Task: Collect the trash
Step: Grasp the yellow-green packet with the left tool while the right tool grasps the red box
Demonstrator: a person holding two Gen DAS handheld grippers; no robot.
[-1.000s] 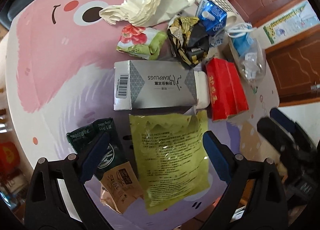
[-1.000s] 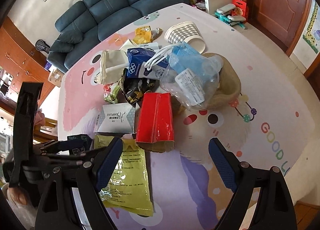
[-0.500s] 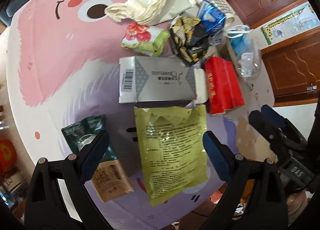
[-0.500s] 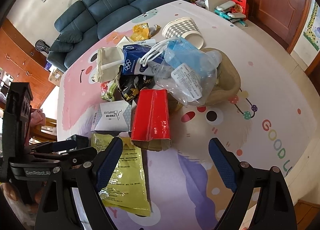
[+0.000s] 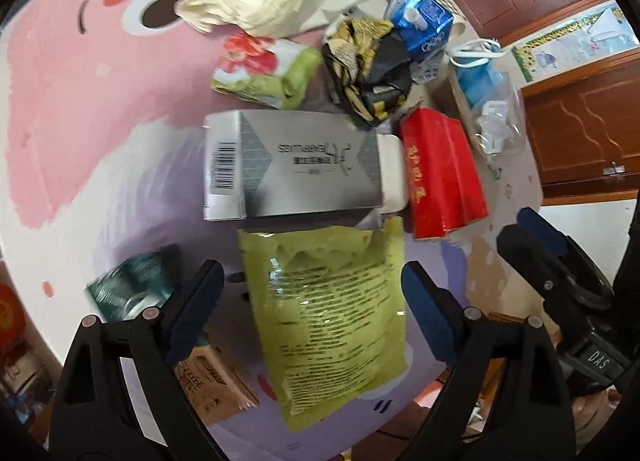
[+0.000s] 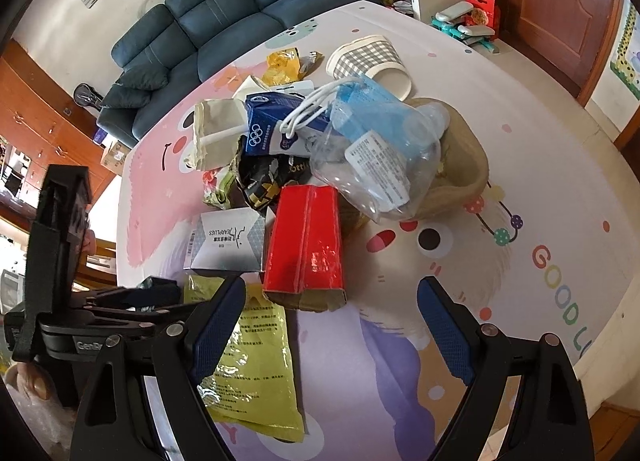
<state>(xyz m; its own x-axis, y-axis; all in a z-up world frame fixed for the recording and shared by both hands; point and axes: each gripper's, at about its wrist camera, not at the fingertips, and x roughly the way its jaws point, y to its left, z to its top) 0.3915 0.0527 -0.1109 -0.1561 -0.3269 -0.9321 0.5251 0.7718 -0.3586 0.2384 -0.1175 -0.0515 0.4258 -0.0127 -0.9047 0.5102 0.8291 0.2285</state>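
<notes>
Trash is piled on a cartoon tablecloth (image 5: pixel 80 109). A flat yellow-green pouch (image 5: pixel 328 317) lies straight under my open left gripper (image 5: pixel 312 281), whose blue pads stand either side of it. Beyond it sits a silver earplug box (image 5: pixel 296 165), a red carton (image 5: pixel 440 177), a black-and-gold wrapper (image 5: pixel 368 69), a blue milk carton (image 5: pixel 420 21) and crumpled cream paper (image 5: pixel 288 1). My right gripper (image 6: pixel 332 309) hangs open just short of the red carton (image 6: pixel 308 237). A clear plastic bag (image 6: pixel 376 157) rests on a tan bowl (image 6: pixel 468 165).
A dark green packet (image 5: pixel 132 285) and a brown sachet (image 5: pixel 208 381) lie at the left near the table edge. A checked paper cup (image 6: pixel 372 61) lies on its side at the back. A blue sofa (image 6: pixel 224 13) and wooden doors (image 6: pixel 560 1) stand beyond the table.
The left gripper has shifted right and drawn back, so the green packet now lies outside its left finger and the pouch is centred. The right gripper has barely moved.
</notes>
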